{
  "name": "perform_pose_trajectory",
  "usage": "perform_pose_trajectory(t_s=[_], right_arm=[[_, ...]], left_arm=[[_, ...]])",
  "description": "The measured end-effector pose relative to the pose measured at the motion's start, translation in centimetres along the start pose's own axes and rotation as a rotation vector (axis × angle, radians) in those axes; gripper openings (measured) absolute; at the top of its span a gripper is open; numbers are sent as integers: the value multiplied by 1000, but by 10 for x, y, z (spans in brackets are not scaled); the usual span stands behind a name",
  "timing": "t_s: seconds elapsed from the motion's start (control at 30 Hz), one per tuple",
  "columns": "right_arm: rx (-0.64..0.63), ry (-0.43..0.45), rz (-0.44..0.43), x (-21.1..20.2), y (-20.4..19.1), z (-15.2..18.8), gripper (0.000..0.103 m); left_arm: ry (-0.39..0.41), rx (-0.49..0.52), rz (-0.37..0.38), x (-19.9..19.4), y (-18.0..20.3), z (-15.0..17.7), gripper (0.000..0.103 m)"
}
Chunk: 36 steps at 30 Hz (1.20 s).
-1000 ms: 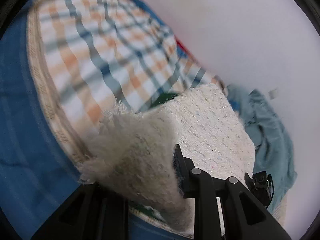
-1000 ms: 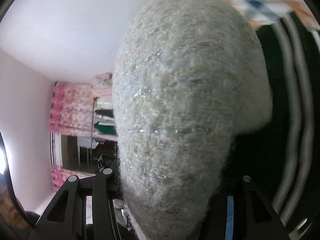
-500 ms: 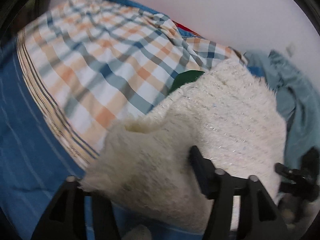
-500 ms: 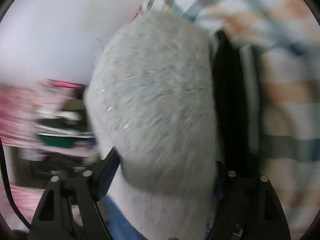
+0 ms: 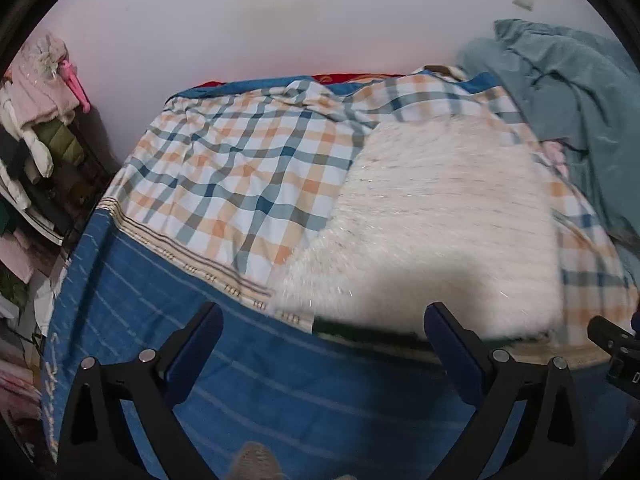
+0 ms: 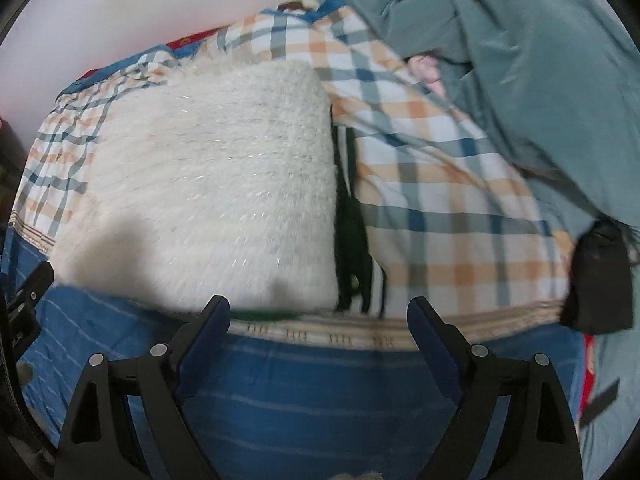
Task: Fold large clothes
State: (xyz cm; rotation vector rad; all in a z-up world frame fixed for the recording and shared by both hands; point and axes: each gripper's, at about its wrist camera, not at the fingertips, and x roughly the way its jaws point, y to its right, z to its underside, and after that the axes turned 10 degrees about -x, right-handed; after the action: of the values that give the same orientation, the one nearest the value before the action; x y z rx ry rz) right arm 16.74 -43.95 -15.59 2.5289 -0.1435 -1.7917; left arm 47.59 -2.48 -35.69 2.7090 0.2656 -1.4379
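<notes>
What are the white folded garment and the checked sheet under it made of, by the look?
White folded garment: looks like a fuzzy knit, maybe wool or acrylic; hairy nap, ribbed rows and glinting metallic threads. Checked sheet: looks like thin woven cotton or a blend; flat matte surface, sharp creases, check pattern in orange and blue. The fibre itself cannot be told.

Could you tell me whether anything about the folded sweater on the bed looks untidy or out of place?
Mostly neat: the white sweater lies folded on the checked sheet. One oddity: dark green fabric pokes out along its right edge and from underneath.
</notes>
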Motion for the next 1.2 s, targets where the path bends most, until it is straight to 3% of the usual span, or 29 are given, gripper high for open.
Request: perform_pose_trajectory(t_s=[0.33,0.67,0.9,1.2], right_arm=[[33,101,57,-204,-19,66,92],[67,238,109,-416,-23,135,92],[56,316,112,-527,-25,181,92],[34,410,126,-612,-24,224,92]], left_arm=[[15,20,59,-161,-18,14,103],[117,36,107,-338,-48,26,103],[182,21,139,-412,-66,42,103],[236,18,158,-466,-79,63,103]])
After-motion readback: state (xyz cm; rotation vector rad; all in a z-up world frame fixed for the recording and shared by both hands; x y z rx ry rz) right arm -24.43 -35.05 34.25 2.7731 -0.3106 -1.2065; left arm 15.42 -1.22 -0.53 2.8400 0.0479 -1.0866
